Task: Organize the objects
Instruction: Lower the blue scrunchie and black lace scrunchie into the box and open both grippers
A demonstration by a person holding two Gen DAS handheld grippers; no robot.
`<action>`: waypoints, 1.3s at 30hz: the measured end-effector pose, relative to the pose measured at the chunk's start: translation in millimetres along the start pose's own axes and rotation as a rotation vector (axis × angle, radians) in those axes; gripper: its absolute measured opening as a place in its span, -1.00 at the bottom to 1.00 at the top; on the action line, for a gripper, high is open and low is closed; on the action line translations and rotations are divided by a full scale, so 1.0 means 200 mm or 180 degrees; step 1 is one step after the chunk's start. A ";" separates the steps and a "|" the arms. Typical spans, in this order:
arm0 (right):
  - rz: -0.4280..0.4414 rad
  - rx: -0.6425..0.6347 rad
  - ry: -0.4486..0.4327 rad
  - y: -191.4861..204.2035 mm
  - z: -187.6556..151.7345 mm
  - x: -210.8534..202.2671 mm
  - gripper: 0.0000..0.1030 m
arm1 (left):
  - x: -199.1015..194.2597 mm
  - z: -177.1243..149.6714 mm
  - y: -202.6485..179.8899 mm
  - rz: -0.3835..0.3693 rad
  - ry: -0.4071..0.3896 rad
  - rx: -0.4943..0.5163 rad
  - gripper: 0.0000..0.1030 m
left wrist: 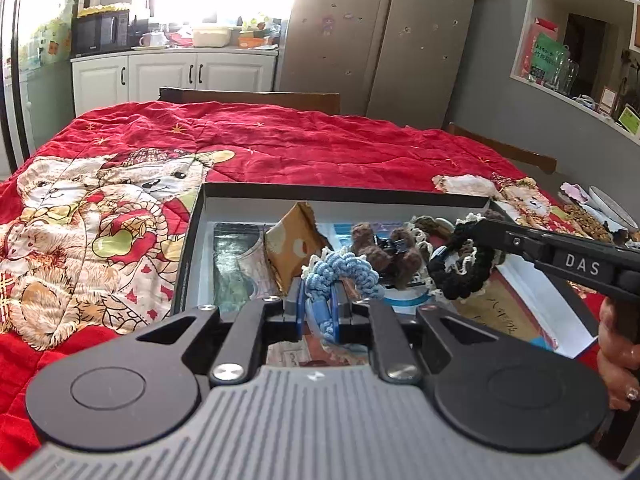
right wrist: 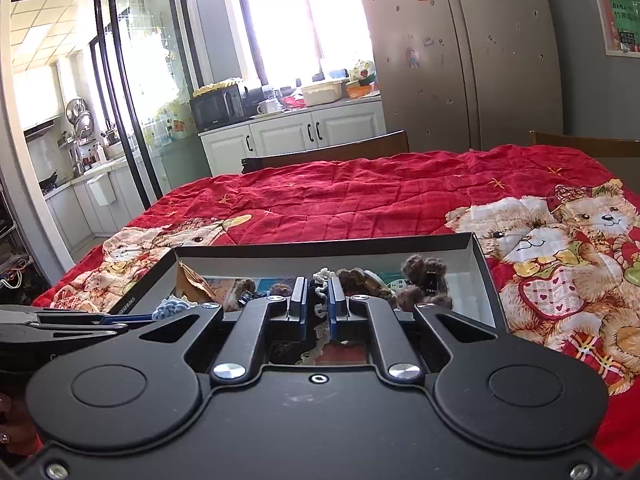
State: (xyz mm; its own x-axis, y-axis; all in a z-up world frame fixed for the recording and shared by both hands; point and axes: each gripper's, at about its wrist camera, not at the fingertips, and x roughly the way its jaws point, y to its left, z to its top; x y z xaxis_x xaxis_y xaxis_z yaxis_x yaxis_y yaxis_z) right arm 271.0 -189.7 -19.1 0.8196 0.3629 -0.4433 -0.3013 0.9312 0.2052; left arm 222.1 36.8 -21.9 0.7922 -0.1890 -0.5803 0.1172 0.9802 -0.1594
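Left wrist view: the left gripper tilts down over the open box, fingers clamped on a blue scrunchie. To its right, the right gripper angles down likewise, pinching a black scrunchie above the box.

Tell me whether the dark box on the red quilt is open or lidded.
Open. The dark box has no lid on; its white inner walls show, with brown crocheted pieces and a tan packet inside.
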 end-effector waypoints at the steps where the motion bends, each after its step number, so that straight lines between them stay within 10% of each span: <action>1: -0.0005 -0.0008 0.0012 0.00 0.00 0.01 -0.81 | 0.00 0.00 0.00 0.0004 0.0008 0.0003 -0.70; 39: -0.0104 -0.0029 0.0252 -0.01 -0.07 0.10 -0.80 | 0.05 -0.04 0.01 0.0105 0.0078 0.0047 -0.67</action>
State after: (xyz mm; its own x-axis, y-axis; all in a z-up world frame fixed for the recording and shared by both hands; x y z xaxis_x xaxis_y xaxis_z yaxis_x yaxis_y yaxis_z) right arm 280.4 -183.4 -39.6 0.7882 0.3335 -0.5172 -0.2796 0.9427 0.1818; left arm 226.0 35.9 -34.9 0.7808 -0.1577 -0.6045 0.1002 0.9867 -0.1280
